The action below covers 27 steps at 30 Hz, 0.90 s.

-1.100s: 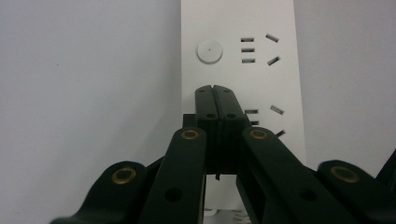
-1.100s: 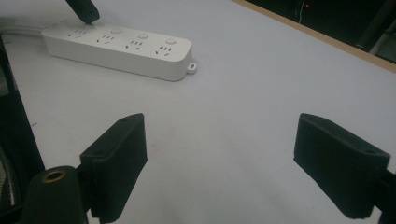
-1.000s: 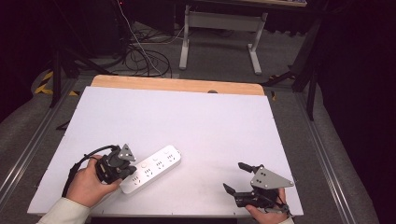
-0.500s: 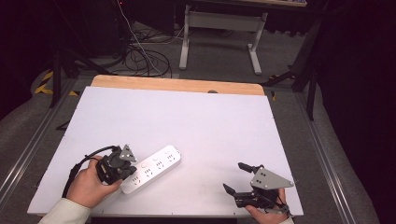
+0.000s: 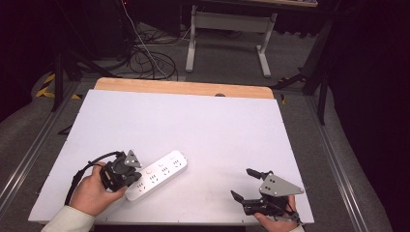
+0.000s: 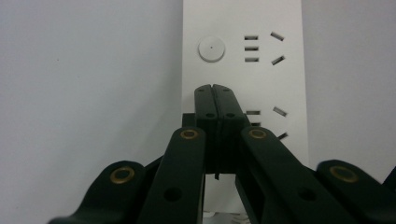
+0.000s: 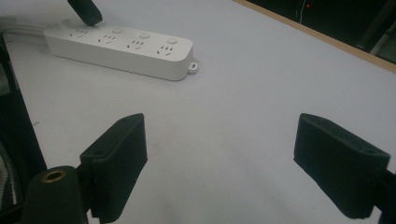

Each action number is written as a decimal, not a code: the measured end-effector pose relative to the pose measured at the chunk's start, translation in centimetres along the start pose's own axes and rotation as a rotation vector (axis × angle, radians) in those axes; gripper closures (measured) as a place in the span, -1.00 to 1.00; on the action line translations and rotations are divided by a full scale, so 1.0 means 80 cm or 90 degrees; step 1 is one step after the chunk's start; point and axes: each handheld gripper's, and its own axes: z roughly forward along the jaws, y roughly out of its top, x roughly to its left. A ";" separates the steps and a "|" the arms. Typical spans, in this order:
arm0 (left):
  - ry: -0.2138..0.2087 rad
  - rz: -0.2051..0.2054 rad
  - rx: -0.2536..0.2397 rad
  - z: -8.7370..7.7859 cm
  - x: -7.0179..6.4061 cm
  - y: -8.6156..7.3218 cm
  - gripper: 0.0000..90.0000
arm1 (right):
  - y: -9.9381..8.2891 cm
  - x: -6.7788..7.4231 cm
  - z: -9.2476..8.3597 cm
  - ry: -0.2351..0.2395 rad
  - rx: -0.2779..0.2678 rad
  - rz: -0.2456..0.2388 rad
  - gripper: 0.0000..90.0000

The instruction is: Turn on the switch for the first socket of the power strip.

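Observation:
A white power strip [image 5: 159, 173] lies slantwise on the white tabletop [image 5: 203, 125] at the front left. It carries several socket groups, each with a round button [image 6: 211, 49]. My left gripper [image 5: 136, 178] is held in a hand at the strip's near end. Its jaws are shut together with nothing between them, their tips [image 6: 215, 91] right over the strip's face [image 6: 243, 70]. My right gripper [image 5: 244, 183] sits at the front right, well away from the strip, jaws wide open and empty [image 7: 229, 140]. In the right gripper view the strip [image 7: 126, 46] lies far off, with the left gripper's black tip [image 7: 85, 11] over its end.
A wooden strip [image 5: 183, 88] edges the table's far side. Beyond it on the floor stand a white desk frame [image 5: 227, 29] and a tangle of cables [image 5: 145, 60]. Metal rails [image 5: 333, 159] run along both sides of the table.

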 end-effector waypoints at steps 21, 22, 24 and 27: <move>0.014 -0.025 -0.008 0.002 -0.004 -0.003 1.00 | 0.000 0.001 0.000 0.001 0.000 -0.002 -0.60; 0.014 -0.025 -0.008 0.002 -0.004 -0.003 1.00 | 0.000 0.001 0.000 0.001 0.000 -0.002 -0.60; 0.020 -0.023 -0.011 0.002 -0.005 -0.003 1.00 | 0.000 0.002 0.000 0.001 0.002 -0.002 -0.60; 0.021 -0.029 -0.014 0.003 -0.005 -0.005 1.00 | 0.000 0.002 0.001 0.001 0.003 -0.002 -0.60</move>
